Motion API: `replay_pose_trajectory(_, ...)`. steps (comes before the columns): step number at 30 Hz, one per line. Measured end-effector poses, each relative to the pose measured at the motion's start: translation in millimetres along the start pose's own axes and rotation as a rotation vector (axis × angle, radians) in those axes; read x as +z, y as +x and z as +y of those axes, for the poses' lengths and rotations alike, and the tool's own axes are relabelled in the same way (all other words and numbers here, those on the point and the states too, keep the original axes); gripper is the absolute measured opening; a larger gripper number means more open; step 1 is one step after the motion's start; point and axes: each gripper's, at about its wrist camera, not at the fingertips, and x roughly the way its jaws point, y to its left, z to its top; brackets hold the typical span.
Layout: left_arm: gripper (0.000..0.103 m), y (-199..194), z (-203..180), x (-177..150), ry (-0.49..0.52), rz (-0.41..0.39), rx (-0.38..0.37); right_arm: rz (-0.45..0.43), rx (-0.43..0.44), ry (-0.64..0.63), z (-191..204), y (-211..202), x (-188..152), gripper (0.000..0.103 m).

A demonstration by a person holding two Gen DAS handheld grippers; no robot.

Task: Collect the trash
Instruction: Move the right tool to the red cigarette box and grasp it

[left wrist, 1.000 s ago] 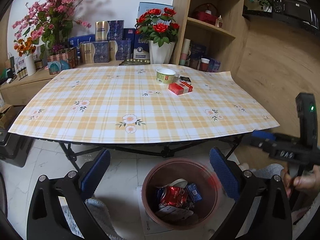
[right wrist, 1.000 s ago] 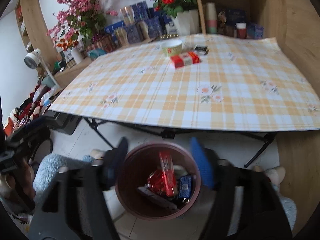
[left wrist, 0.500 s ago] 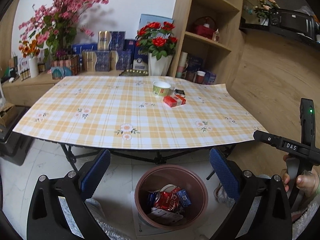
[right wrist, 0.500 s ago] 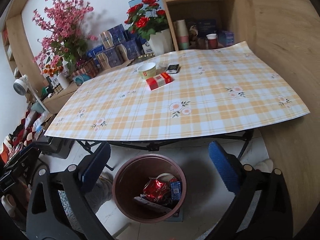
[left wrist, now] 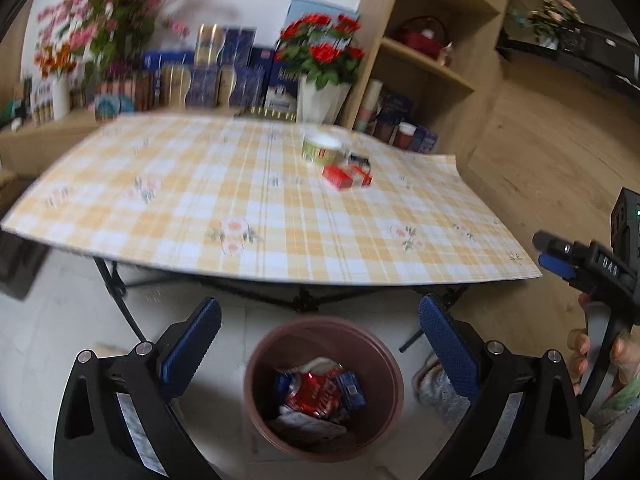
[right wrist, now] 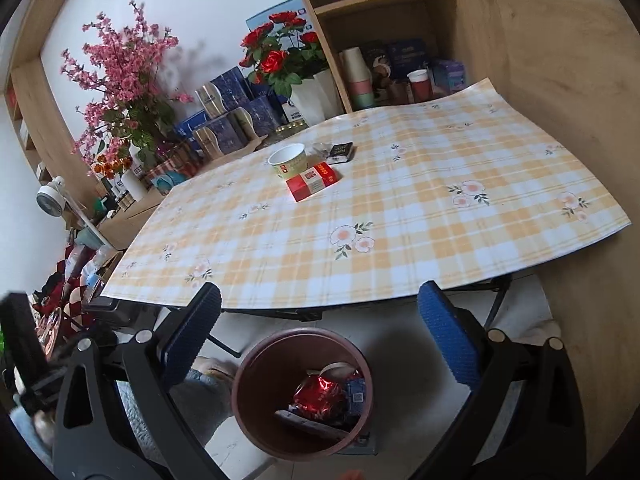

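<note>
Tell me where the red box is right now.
In the right wrist view, the red box lies on the checked tablecloth toward its far side, just in front of the paper cup.

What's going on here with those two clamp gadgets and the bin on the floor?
A person is clearing trash off a table, holding a two-finger gripper in each hand. Right now the left gripper and the right gripper both hang over the brown bin on the floor, jaws wide open with nothing between them. The bin already holds a red foil wrapper and other scraps. On the checked tablecloth a paper cup, a red box and a small dark box are not yet collected.
</note>
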Motion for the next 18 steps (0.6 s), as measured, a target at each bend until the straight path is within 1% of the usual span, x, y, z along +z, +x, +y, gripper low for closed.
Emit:
replay_pose_trajectory(2,0.097,15,6,-6,-0.015,0.047,0.003,0.010,-0.009,-0.014,-3,11,3,0.097)
replay_pose_trajectory(4,0.097,25,11,-8,-0.011,0.075,0.015,0.028,-0.002,-0.036,-4,24,5,0.097)
replay_pose_trajectory(8,0.097,37,23,4,-0.019,0.081,0.035,0.054,-0.025,-0.084,-1,50,12,0.097)
replay_pose_trajectory(11,0.097,46,35,24,-0.044,0.069,0.058,0.084,-0.040,-0.103,4,74,24,0.097)
replay_pose_trajectory(13,0.097,52,44,42,-0.056,0.053,0.074,0.100,-0.042,-0.138,9,90,32,0.097)
replay_pose_trajectory(16,0.097,61,54,66,-0.070,0.028,0.090,0.125,-0.067,-0.219,20,118,50,0.097)
replay_pose_trajectory(18,0.097,69,62,80,-0.085,0.022,0.093,0.127,-0.058,-0.249,25,134,62,0.097)
